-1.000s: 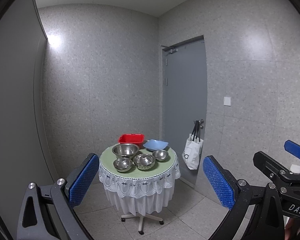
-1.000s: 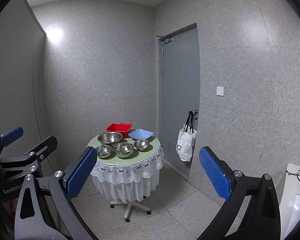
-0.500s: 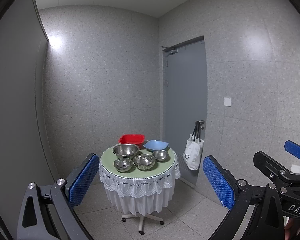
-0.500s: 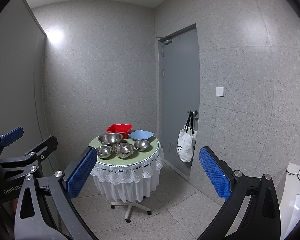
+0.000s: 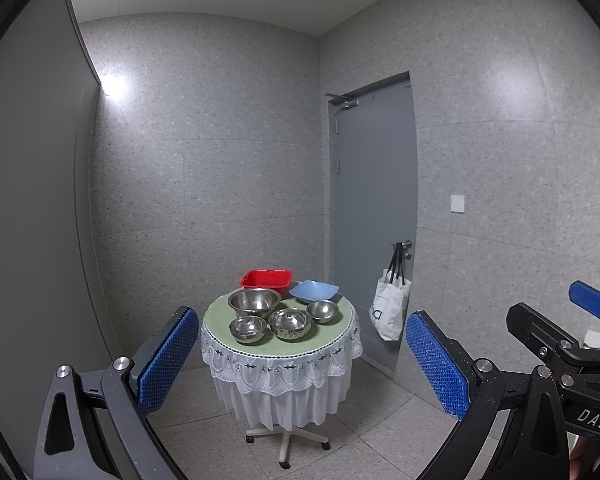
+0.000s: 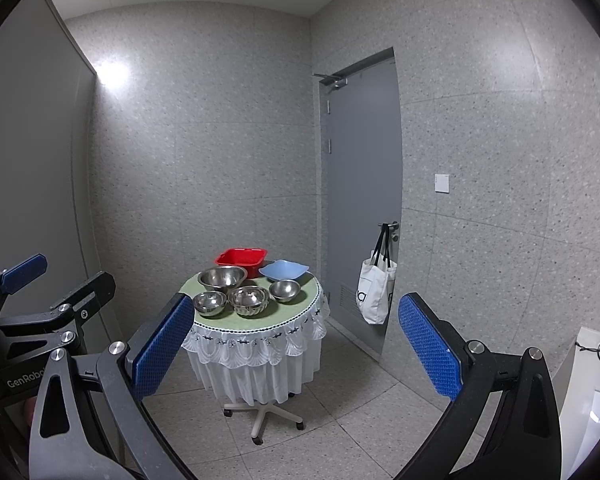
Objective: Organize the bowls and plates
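Nothing on the table has moved since a moment ago, and both tongs have only drifted a tiny bit, so the room looks almost the same.

Closest to us, the left tongs (image 5: pixel 300 364) are wide apart and hold nothing. The right tongs (image 6: pixel 296 348) are wide apart too, with nothing between them. Both are well away from the table (image 5: pixel 332 330), out over the floor.

On the round table with the green cloth, three small steel bowls sit along the near edge: the left small bowl (image 5: pixel 248 328), the middle small bowl (image 5: pixel 290 323) and the right small bowl (image 5: pixel 322 311). Behind them is the big steel bowl (image 5: pixel 254 301). At the far edge sit the red tub (image 5: pixel 266 278) and, to its right, the blue dish (image 5: pixel 314 291).

I think the job has not started yet. Every bowl sits by itself, and none is stacked. All the sorting is still to do, and first the tongs must get close to the table.
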